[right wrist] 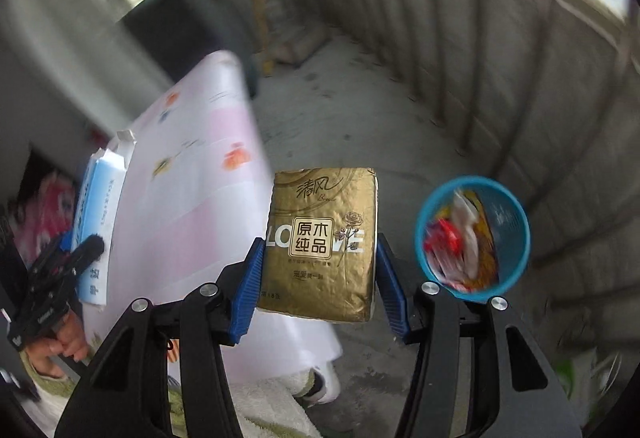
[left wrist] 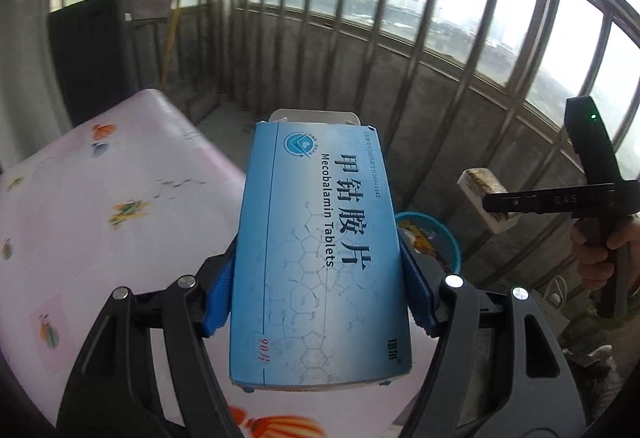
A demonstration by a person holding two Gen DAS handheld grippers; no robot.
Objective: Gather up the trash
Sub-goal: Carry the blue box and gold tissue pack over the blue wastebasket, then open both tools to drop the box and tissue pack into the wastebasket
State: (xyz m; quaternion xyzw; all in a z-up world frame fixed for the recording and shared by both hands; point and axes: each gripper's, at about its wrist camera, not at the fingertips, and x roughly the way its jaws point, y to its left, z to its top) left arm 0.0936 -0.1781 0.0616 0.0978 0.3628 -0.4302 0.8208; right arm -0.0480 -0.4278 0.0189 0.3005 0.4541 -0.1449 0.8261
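The right wrist view was motion-blurred: the contents of the blue bin [right wrist: 474,234] read only as a jumble of red, white and yellow wrappers, and no count of them was possible. In the left wrist view, the medicine box [left wrist: 320,258] hid most of that bin [left wrist: 442,238]; only part of its rim and some of its contents showed past the box's right edge. A white flap protruded from the box's far end; what was inside could not be made out. The lower end of the tissue pack [right wrist: 320,242] was partly covered by the finger pads.

Counted items: one blue medicine box, one gold tissue pack, one blue bin, one table with a pink patterned cover [left wrist: 100,222], two grippers.

The left gripper [left wrist: 320,302] was clamped on the medicine box, its blue pads pressed against the box's two long sides. The box was held in the air over the table's near edge. In the right wrist view, the same box [right wrist: 98,217] appeared at the far left, held above the table cover [right wrist: 192,205].

The right gripper [right wrist: 318,278] was clamped on the tissue pack, one pad on each side. The pack was held in the air beside the table edge, to the left of the bin, which stood on the concrete floor [right wrist: 360,109]. From the left wrist view, the right gripper [left wrist: 508,203] was seen side-on with the pack [left wrist: 486,197] between its fingers.
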